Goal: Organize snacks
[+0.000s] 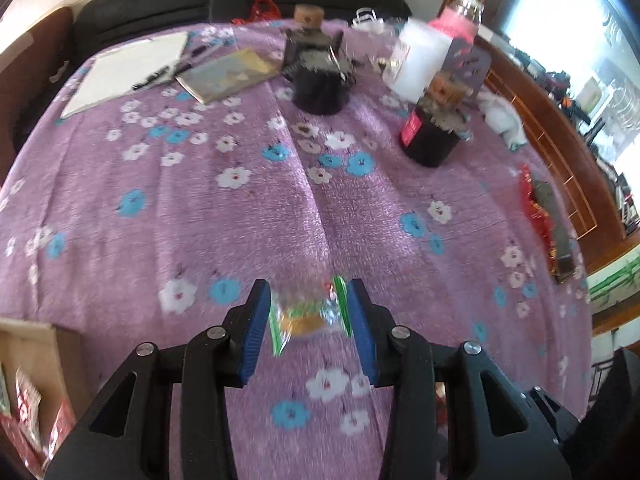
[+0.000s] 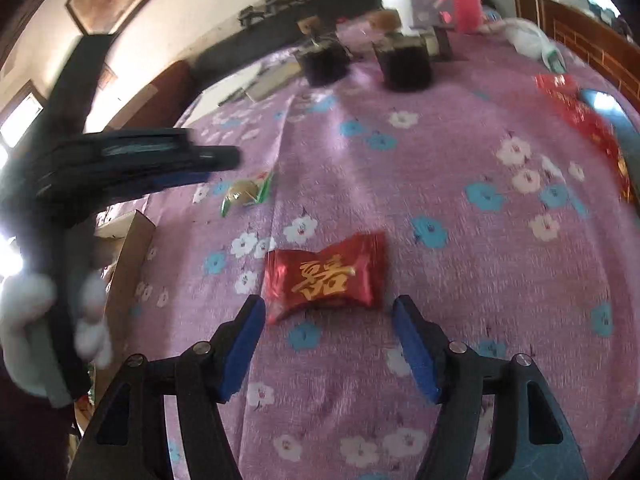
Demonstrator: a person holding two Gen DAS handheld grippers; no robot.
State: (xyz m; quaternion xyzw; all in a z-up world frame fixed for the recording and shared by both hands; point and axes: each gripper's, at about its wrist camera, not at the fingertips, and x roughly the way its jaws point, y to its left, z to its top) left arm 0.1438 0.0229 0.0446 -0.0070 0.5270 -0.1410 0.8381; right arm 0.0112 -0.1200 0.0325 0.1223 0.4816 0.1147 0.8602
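Snacks are being gathered from a table covered with a pink woven cloth (image 2: 440,168) printed with white and blue flowers. The left gripper (image 1: 308,312) has its blue ribbed pads closed on a small clear plastic packet with green edges and a round golden cake inside (image 1: 306,314); it holds the packet by its two sides, probably to carry it to the brown cardboard box (image 1: 48,344) at the near left, where red wrappers already lie. The right gripper (image 2: 328,340) has its jaws apart and holds nothing. A shiny red foil packet with gold characters (image 2: 326,276) lies flat and crinkled on the cloth just beyond its fingertips, so I judge it the next thing to grasp. The foil looks slippery and easy to crush.
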